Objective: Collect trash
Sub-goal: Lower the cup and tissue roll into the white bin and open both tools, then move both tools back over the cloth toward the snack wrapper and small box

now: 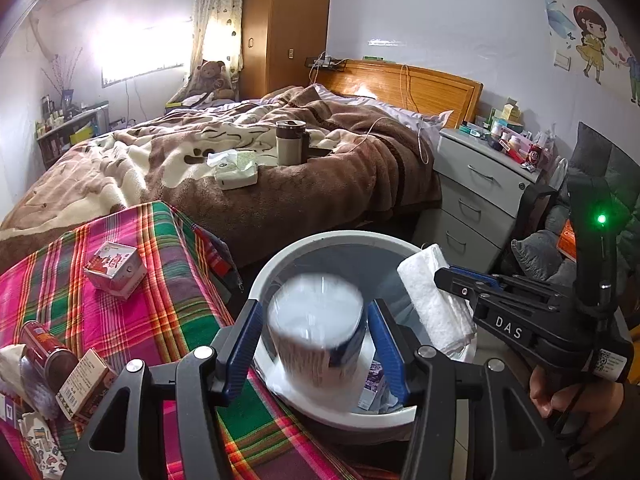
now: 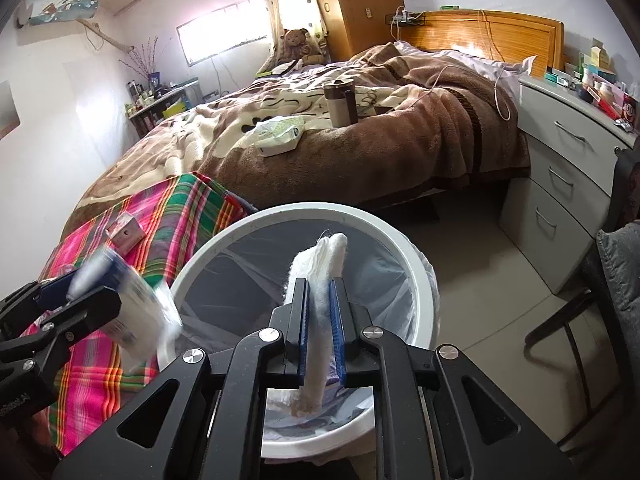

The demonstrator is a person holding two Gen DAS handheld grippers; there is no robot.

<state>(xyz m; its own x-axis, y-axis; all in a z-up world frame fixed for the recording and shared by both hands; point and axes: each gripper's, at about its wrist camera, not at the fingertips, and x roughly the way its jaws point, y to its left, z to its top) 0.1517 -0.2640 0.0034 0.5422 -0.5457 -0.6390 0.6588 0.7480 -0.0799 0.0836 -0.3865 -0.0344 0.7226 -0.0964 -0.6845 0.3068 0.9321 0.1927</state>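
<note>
Trash is hanging over the bin [image 1: 260,276]: your left gripper [image 1: 316,344] is carrying a blurred cup [image 1: 316,336] between its fingers, grip uncertain, while your right gripper [image 2: 320,332] is clamping a folded tissue [image 2: 324,280], both poised for dropping in.

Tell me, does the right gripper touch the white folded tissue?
Touching. The right wrist view shows the right gripper with both blue pads pressed against the white folded tissue, above the bin.

Unmade bed [image 1: 256,160], wooden wardrobe [image 1: 286,28], bright window [image 1: 136,46], grey drawers [image 1: 476,188]
</note>
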